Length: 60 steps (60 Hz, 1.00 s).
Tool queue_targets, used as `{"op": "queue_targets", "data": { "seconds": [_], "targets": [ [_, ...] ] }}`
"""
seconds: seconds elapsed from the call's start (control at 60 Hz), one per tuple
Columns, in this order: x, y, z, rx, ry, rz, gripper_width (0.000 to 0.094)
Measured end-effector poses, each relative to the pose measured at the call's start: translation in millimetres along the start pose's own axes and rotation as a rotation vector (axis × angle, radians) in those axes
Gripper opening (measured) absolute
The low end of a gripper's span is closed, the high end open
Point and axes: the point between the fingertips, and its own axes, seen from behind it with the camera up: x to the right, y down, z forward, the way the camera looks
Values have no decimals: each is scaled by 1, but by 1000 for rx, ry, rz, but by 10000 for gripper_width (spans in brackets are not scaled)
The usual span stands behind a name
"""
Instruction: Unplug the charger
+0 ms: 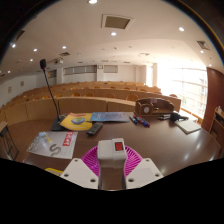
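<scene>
Fingers (112,172) open, white charger (111,150) with red button standing between them just ahead, gaps either side; straight-ahead close needed. Papers (52,143) lie left on worktop (165,140).

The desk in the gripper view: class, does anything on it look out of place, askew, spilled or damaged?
Nothing stands out as spilled or damaged. The white charger with a red button sits between the open gripper fingers. Papers, a yellow item and pens lie loosely scattered on the desk.
</scene>
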Motion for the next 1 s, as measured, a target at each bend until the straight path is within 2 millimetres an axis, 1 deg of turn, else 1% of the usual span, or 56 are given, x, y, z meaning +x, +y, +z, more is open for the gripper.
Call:
{"op": "queue_targets", "data": {
  "seconds": [0.033,0.05,0.083,0.133,0.183,0.233,0.283,0.317,0.333,0.35,0.383,0.417,0.45,0.467,0.55,0.617,0.65,0.8,0.883,1.0],
  "targets": [
    [8,21,2,-43,-6,4,271],
    [11,26,0,-59,-6,7,281],
    [18,42,3,-85,-5,14,301],
    [25,72,14,-124,-13,18,324],
    [30,86,14,-154,-30,35,350],
    [34,95,13,-179,-40,51,374],
    [37,99,13,-186,-53,53,395],
    [40,102,12,-190,-55,49,428],
    [40,98,13,-196,-57,47,467],
    [42,100,12,-194,-59,43,516],
    [44,101,7,-188,-61,34,639],
    [45,98,4,-182,-66,27,749],
    [47,96,0,-176,-64,18,836],
    [49,94,-2,-174,-60,13,865],
    [55,83,-19,-154,-44,-15,849],
    [56,72,-37,-133,-38,-33,853],
    [53,66,-50,-123,-42,-35,851],
    [41,50,-116,-97,-64,2,854],
    [38,47,-155,-91,-44,0,853],
    [34,49,-210,-99,-20,-9,851]
  ]
}}
